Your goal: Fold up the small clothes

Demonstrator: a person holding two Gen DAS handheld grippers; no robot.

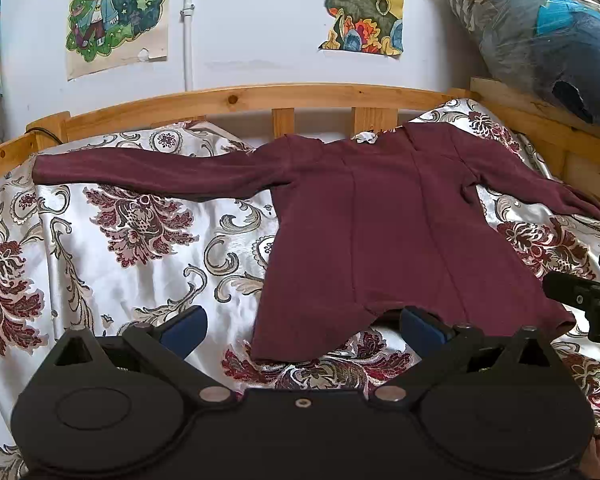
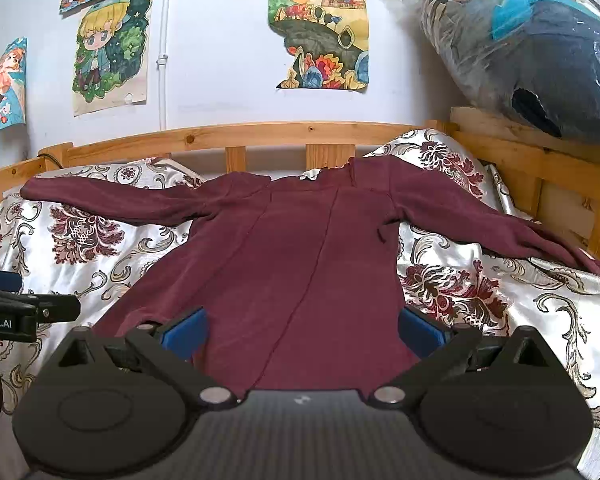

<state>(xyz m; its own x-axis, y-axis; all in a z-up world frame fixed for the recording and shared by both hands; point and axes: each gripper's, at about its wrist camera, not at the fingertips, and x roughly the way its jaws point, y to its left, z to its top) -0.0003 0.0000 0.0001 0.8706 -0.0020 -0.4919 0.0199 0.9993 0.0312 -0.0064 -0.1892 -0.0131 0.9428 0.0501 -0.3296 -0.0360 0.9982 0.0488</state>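
Note:
A maroon long-sleeved top [image 1: 400, 232] lies flat on the bed, both sleeves spread out, neck toward the headboard. My left gripper [image 1: 302, 330] is open and empty, just short of the hem's left corner. My right gripper [image 2: 302, 330] is open and empty, over the hem of the top [image 2: 300, 256]. The right gripper shows at the right edge of the left wrist view [image 1: 588, 300]. The left gripper shows at the left edge of the right wrist view [image 2: 24, 308].
The bed has a white satin cover with a dark red floral print [image 1: 132, 248]. A wooden headboard rail [image 1: 260, 98] runs behind it. A plastic-wrapped bundle [image 1: 552, 40] sits at the back right. Drawings [image 1: 118, 12] hang on the wall.

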